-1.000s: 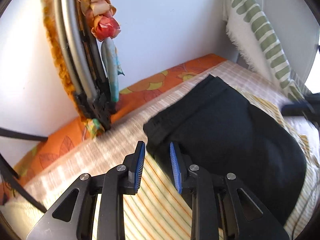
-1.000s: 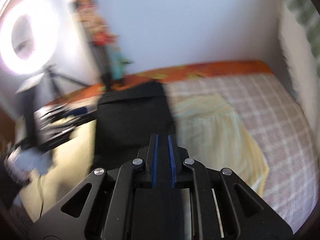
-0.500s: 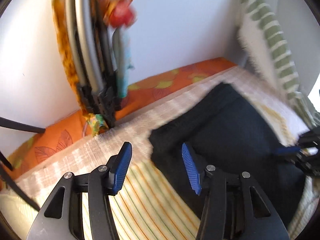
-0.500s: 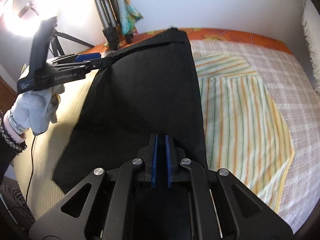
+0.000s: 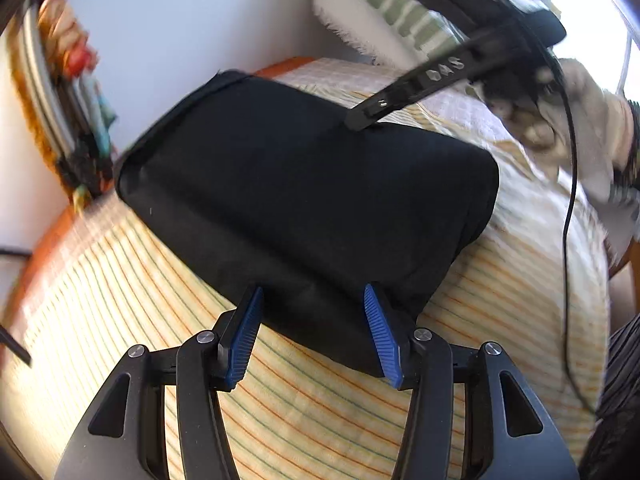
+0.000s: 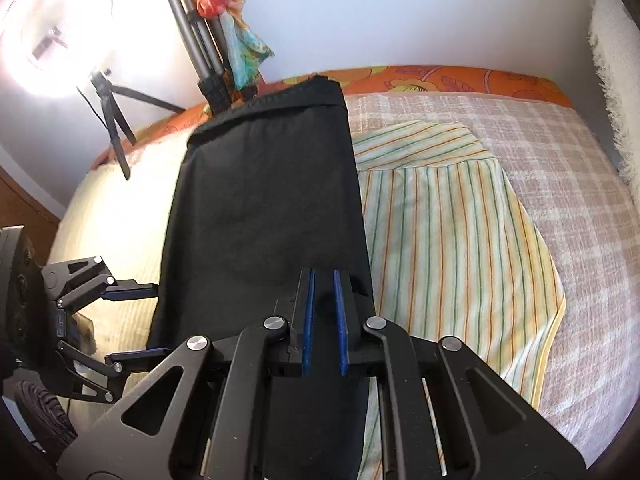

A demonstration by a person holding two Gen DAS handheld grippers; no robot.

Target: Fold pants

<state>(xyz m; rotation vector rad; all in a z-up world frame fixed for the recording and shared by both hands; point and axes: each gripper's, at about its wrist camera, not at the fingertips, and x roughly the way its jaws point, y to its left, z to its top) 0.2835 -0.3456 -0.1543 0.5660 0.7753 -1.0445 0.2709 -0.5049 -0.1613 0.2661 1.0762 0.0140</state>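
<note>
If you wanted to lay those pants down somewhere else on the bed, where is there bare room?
Right of the pants, the striped sheet lies bare, and beyond it the checked blanket runs to the wall. It is crowded on the pants' left, by the left gripper, and at the far corner with the tripod.

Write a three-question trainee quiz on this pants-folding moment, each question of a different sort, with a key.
1. True or false: the left tongs are clamped on the pants.
2. Which tongs grip the pants' fabric? A) left B) right C) neither
3. Fill in: the pants lie on a ______ cloth spread over the bed.

Key: 1. False; the left tongs are open, fingers either side of the pants' near edge. 2. B; the right tongs are shut on the pants. 3. Striped.
</note>
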